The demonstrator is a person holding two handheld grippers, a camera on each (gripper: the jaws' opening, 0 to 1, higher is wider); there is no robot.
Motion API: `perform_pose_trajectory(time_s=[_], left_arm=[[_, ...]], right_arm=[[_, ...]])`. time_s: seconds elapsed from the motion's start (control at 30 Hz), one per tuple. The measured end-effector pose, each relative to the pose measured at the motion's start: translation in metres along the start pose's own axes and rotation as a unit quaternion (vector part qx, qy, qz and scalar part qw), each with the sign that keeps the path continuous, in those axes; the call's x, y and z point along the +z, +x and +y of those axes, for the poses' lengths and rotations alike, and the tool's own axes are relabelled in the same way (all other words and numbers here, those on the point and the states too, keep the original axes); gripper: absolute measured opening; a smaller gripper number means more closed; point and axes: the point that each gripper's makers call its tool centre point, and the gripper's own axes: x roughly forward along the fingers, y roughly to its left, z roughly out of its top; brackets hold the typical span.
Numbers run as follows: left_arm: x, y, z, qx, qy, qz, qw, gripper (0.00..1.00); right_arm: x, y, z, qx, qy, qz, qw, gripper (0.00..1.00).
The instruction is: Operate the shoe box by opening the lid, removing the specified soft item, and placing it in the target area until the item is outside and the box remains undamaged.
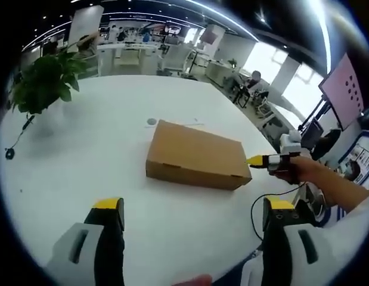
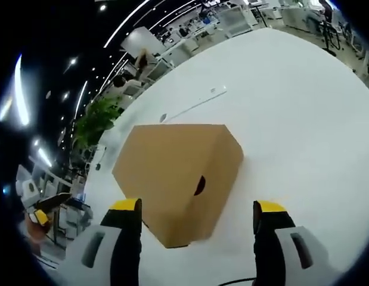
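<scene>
The shoe box (image 1: 198,156) looks like plain brown cardboard, matt and smooth, with crisp folded edges and a small dark round hole (image 2: 199,185) punched in one end wall. Under the box, the table (image 1: 101,149) is a white, smooth surface with a soft sheen. Nearer than the box, the left claw (image 1: 193,217) and right claw (image 2: 198,217) look like hard plastic: white bodies, matt black jaws, yellow tips.
</scene>
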Motion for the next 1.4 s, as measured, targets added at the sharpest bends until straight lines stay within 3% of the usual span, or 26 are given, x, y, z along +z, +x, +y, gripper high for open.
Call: perform_pose_trajectory(time_s=[1.4], left_arm=[[-0.008, 0.01, -0.008, 0.01, 0.0, 0.024, 0.9996, 0.98]], right_arm=[[0.008, 0.022, -0.01, 0.016, 0.045, 0.007, 0.9988, 0.67]])
